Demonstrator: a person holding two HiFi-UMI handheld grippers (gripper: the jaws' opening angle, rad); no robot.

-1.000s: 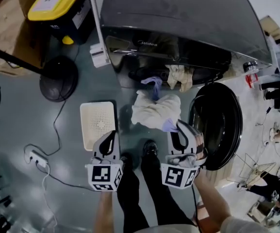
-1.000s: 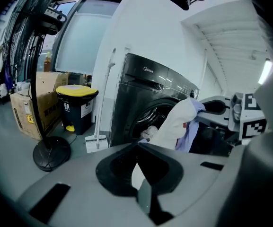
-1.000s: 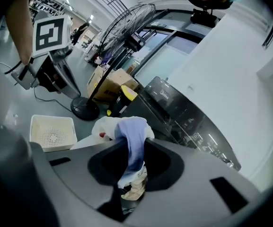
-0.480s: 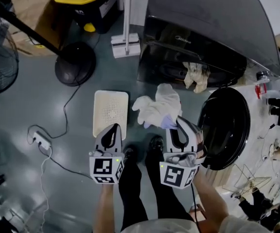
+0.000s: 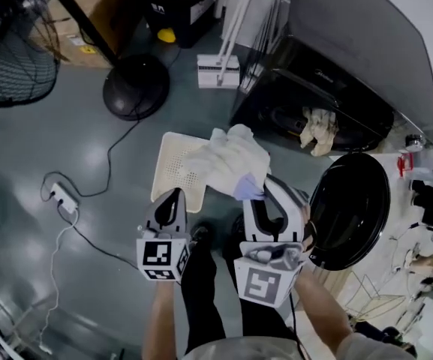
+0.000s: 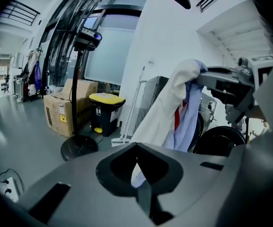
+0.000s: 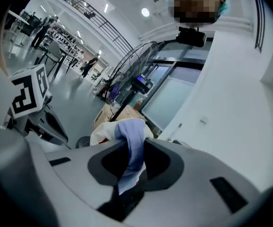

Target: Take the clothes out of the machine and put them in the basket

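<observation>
My right claw (image 5: 263,188) is clamped on the white-and-lilac cloth bundle (image 5: 227,160), which hangs over the cream perforated plastic basket (image 5: 171,172); my left claw (image 5: 174,198), closed and empty, sits just left.

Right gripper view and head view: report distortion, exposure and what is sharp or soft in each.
Right gripper view: fisheye with black corners, the hall's ceiling lights blown out; the bundle of clothes clamped in the right gripper is fairly sharp, the gripper's near body soft. Head view: dim, the washing machine bowed by the wide lens, pale glare on the floor.
</observation>
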